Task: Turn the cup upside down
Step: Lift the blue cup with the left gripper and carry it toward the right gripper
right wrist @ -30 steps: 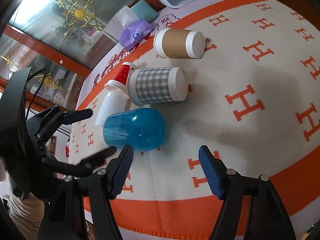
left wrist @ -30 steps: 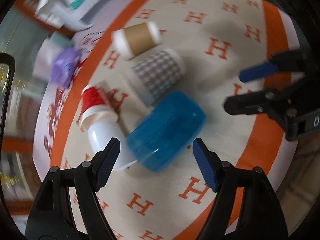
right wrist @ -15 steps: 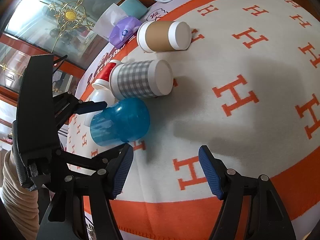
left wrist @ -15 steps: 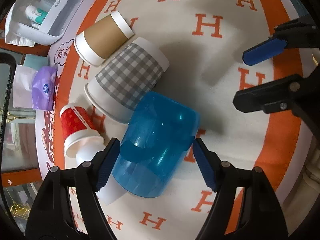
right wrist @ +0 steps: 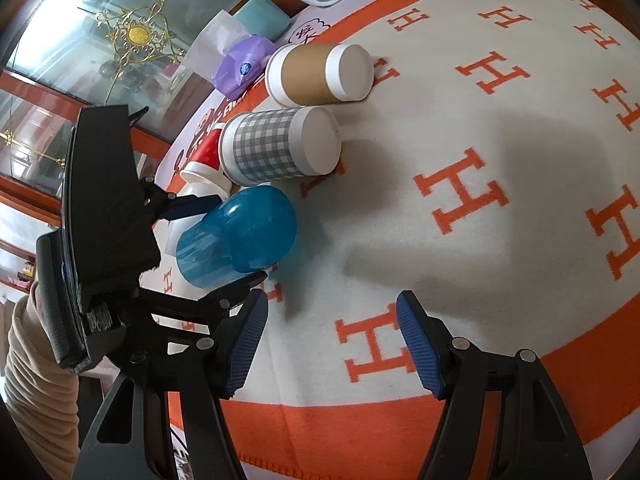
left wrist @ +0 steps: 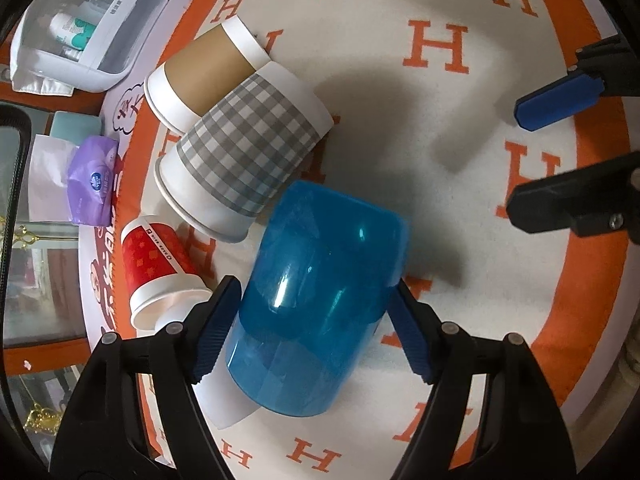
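A translucent blue plastic cup (left wrist: 316, 300) lies on its side on the cream and orange cloth, its open mouth toward the left wrist camera. My left gripper (left wrist: 316, 336) is open with its two fingers on either side of the cup, close to its walls. In the right wrist view the blue cup (right wrist: 240, 236) lies between the left gripper's fingers (right wrist: 192, 206). My right gripper (right wrist: 328, 344) is open and empty, over the cloth to the right of the cup; it also shows in the left wrist view (left wrist: 560, 100).
A grey checked paper cup (left wrist: 244, 152), a brown paper cup (left wrist: 204, 72), a red paper cup (left wrist: 154, 268) and a white cup (left wrist: 224, 400) lie on their sides beside the blue cup. A purple tissue pack (left wrist: 94, 180) and a white box (left wrist: 84, 28) sit at the table's far edge.
My left gripper has moved forward over the blue cup, so the cup now lies between its fingers. The right gripper has drifted slightly; both stay open.
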